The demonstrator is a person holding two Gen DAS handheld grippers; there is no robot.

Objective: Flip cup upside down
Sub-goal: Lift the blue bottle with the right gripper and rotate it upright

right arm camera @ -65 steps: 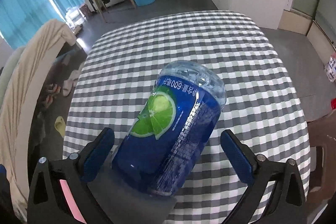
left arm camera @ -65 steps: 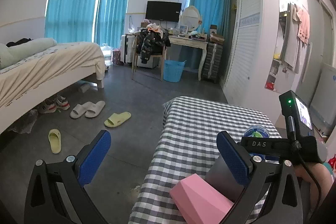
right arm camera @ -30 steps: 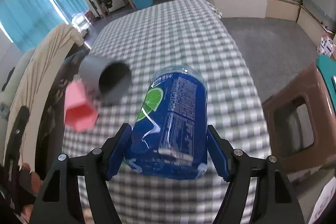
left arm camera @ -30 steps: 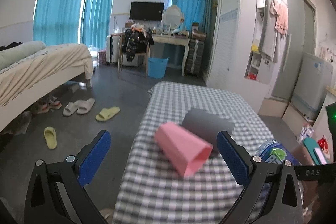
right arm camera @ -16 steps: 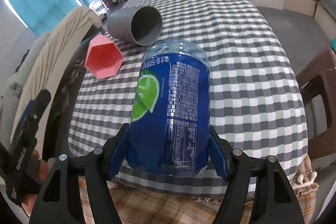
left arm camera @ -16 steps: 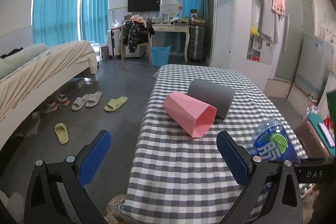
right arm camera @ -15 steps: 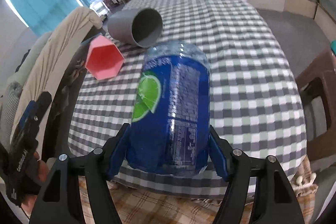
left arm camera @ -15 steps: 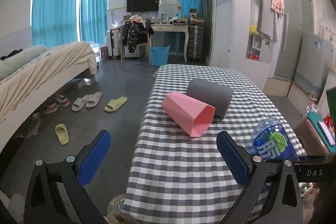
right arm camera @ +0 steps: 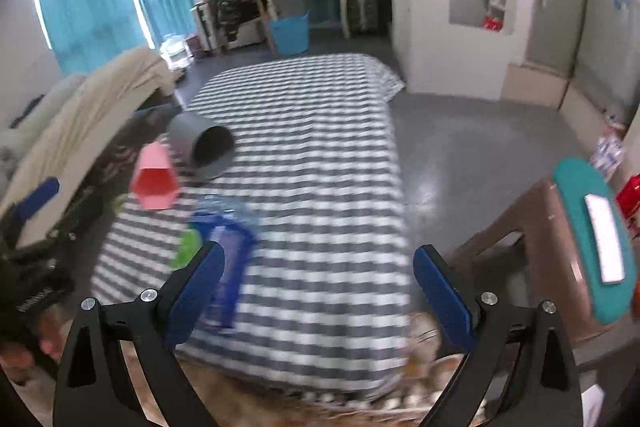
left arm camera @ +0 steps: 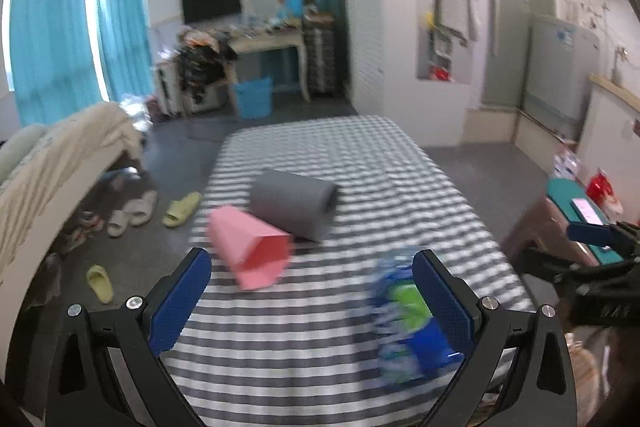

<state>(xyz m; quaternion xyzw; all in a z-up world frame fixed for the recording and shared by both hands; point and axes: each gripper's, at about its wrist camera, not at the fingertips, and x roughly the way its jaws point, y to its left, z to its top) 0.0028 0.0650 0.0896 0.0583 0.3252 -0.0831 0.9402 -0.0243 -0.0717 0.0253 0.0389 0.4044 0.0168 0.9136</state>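
A grey cup (left arm camera: 294, 203) (right arm camera: 203, 146) and a pink hexagonal cup (left arm camera: 252, 251) (right arm camera: 154, 183) lie on their sides, next to each other, on the checked table (left arm camera: 340, 163) (right arm camera: 320, 131). A blue bottle with a lime label (left arm camera: 412, 319) (right arm camera: 218, 259) is on the table near its front edge, blurred. My left gripper (left arm camera: 308, 301) is open and empty, back from the cups. My right gripper (right arm camera: 320, 289) is open and empty, to the right of the bottle.
A brown stool (right arm camera: 516, 251) with a teal phone (right arm camera: 596, 239) stands right of the table. A bed (left arm camera: 56, 155) and slippers (left arm camera: 136, 211) are on the left. A desk, a chair and a blue bin (left arm camera: 252, 98) are at the back.
My right gripper has opened and let go of the blue bottle, which is now on the table, and has moved right. Both views are blurred from motion.
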